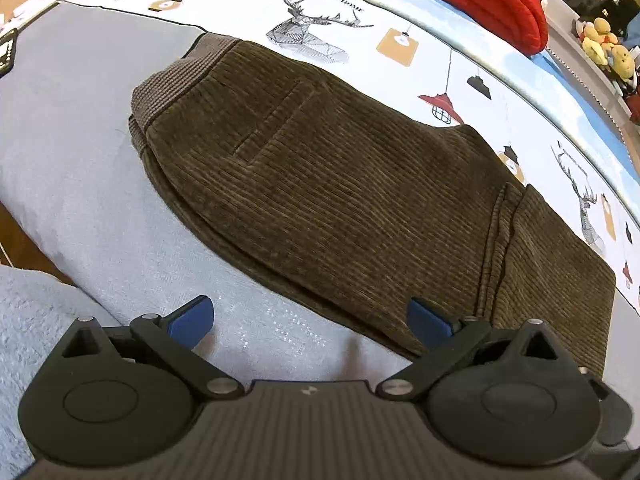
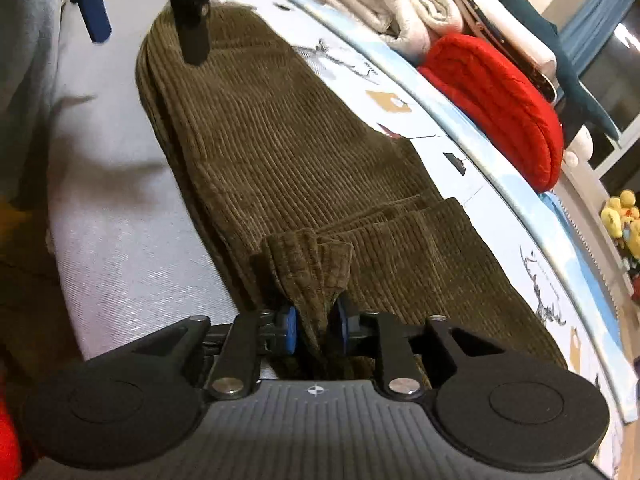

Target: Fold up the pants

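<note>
The pants — olive corduroy, already folded lengthwise — are laid flat on the grey part of the bed, filling the middle of both frames, with the waistband seen at the upper left of the left wrist view. A bunched hem is pinched between the blue pads of the right gripper at the lower centre of the right wrist view; the jaws are closed on the cloth. The left gripper is held with its jaws spread wide and nothing between them, over the near edge of the pants. For a clean fold, both layers of the hem should be kept gripped together and carried straight toward the waistband — the edges lined up before release.
</note>
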Demonstrator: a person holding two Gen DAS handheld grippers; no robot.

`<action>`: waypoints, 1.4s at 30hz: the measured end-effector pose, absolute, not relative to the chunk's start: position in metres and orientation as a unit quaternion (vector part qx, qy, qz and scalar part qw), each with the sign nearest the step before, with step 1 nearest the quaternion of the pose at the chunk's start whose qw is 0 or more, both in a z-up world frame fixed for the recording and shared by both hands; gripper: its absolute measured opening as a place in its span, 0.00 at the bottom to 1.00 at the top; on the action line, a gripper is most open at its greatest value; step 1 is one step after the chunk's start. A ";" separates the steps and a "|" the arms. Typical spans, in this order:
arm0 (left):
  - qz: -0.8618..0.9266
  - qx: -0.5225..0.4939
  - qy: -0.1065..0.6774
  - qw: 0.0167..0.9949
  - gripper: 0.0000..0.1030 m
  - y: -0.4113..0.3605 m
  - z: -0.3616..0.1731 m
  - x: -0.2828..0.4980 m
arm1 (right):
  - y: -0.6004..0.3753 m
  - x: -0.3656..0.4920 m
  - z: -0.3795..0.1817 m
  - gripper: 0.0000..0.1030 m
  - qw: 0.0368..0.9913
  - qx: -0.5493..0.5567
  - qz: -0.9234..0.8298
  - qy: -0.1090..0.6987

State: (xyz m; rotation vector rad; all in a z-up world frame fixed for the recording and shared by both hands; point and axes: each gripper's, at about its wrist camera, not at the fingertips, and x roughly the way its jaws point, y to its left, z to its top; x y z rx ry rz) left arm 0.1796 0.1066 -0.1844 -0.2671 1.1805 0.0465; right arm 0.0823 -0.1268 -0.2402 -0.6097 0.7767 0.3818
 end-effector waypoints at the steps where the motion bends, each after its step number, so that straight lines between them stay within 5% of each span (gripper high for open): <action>1: 0.023 -0.127 0.554 0.822 1.00 0.108 -0.185 0.180 | -0.132 0.086 -0.232 0.32 0.865 -0.267 0.186 0.382; 2: 0.023 -0.130 0.554 0.822 1.00 0.109 -0.185 0.180 | -0.139 0.087 -0.222 0.44 0.870 -0.228 0.191 0.394; 4: 0.024 -0.133 0.555 0.821 1.00 0.112 -0.185 0.180 | -0.156 0.088 -0.202 0.52 0.885 -0.134 0.198 0.400; 9: 0.028 -0.137 0.554 0.821 1.00 0.115 -0.187 0.182 | -0.190 0.117 -0.180 0.45 0.910 0.013 0.131 0.393; 16: 0.028 -0.140 0.558 0.818 1.00 0.118 -0.192 0.184 | -0.168 0.144 -0.230 0.27 0.861 -0.046 0.107 0.494; 17: 0.028 -0.139 0.557 0.818 1.00 0.119 -0.192 0.184 | -0.156 0.132 -0.233 0.17 0.864 -0.072 0.110 0.486; 22: 0.040 -0.136 0.564 0.814 1.00 0.122 -0.198 0.188 | -0.131 0.099 -0.241 0.17 0.883 -0.181 0.117 0.417; 24: 0.040 -0.141 0.561 0.814 1.00 0.125 -0.196 0.188 | -0.136 0.105 -0.232 0.24 0.878 -0.172 0.119 0.430; 26: 0.040 -0.138 0.558 0.817 1.00 0.126 -0.193 0.188 | -0.145 0.110 -0.217 0.47 0.877 -0.146 0.104 0.446; 27: 0.039 -0.138 0.556 0.818 1.00 0.126 -0.191 0.189 | -0.154 0.109 -0.207 0.51 0.879 -0.127 0.098 0.449; 37: 0.049 -0.142 0.537 0.830 1.00 0.143 -0.173 0.181 | -0.260 0.035 -0.128 0.71 0.921 -0.054 0.009 0.386; 42: 0.052 -0.142 0.525 0.838 1.00 0.147 -0.166 0.168 | -0.308 0.022 -0.134 0.73 0.900 0.100 -0.059 0.421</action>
